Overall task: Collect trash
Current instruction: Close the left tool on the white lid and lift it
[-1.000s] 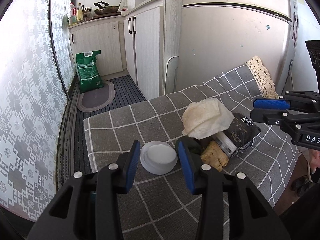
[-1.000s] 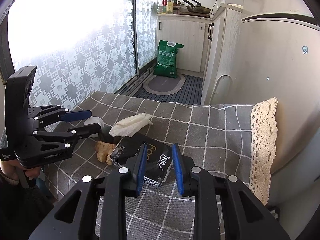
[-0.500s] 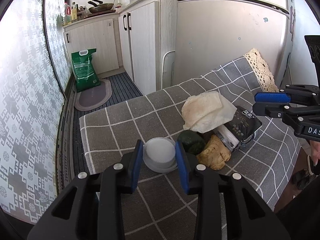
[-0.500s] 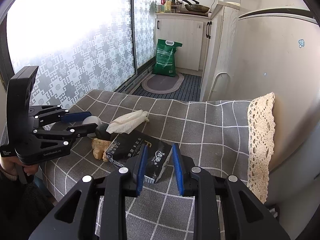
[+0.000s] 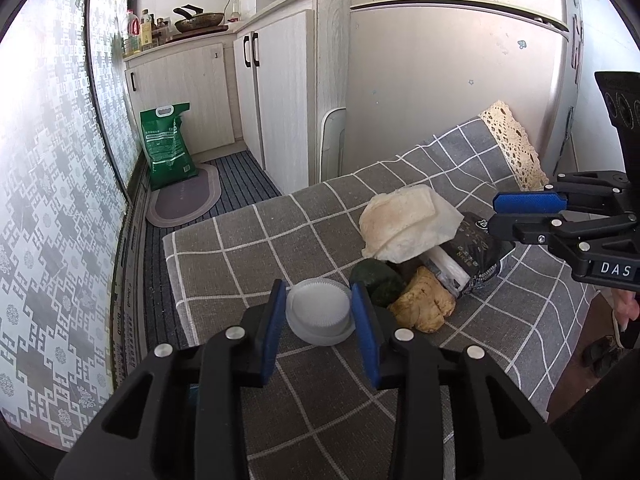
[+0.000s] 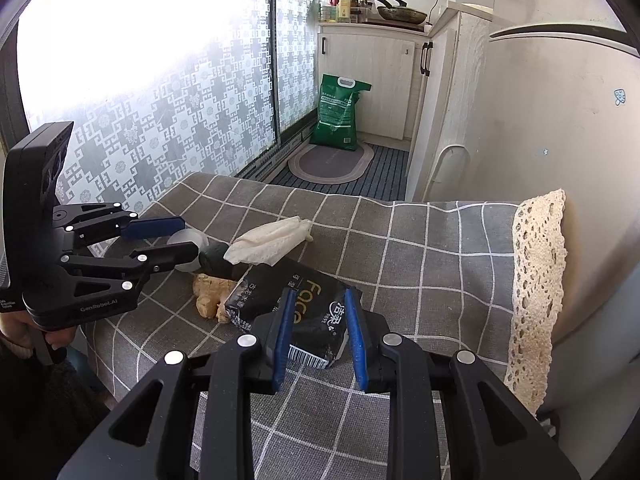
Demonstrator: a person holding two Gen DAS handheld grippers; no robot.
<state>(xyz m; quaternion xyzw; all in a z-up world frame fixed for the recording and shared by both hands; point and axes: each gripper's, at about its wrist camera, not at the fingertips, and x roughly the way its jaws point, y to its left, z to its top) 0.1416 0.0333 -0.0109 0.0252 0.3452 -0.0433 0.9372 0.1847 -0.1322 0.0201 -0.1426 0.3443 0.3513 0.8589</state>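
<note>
A white plastic lid (image 5: 319, 311) lies on the grey checked tablecloth (image 5: 248, 248). My left gripper (image 5: 319, 312) has closed its blue pads on the lid's two sides. Beside it lie a dark green lump (image 5: 376, 282), a piece of ginger (image 5: 422, 306), a crumpled white tissue (image 5: 404, 226) and a black tissue pack (image 6: 300, 304). My right gripper (image 6: 318, 322) has its pads on both sides of the black pack's near end, pressed against it. The lid shows partly behind the left gripper in the right wrist view (image 6: 188, 240).
A fridge (image 5: 460, 80) stands behind the table, with a lace cloth edge (image 6: 536, 280) against it. White cabinets (image 5: 280, 92), a green bag (image 5: 168, 144) and an oval mat (image 5: 184, 200) are on the floor side. A patterned window (image 6: 160, 100) runs along the left.
My left gripper moved forward and closed onto the white lid. My right gripper moved forward so the black pack sits between its pads.
</note>
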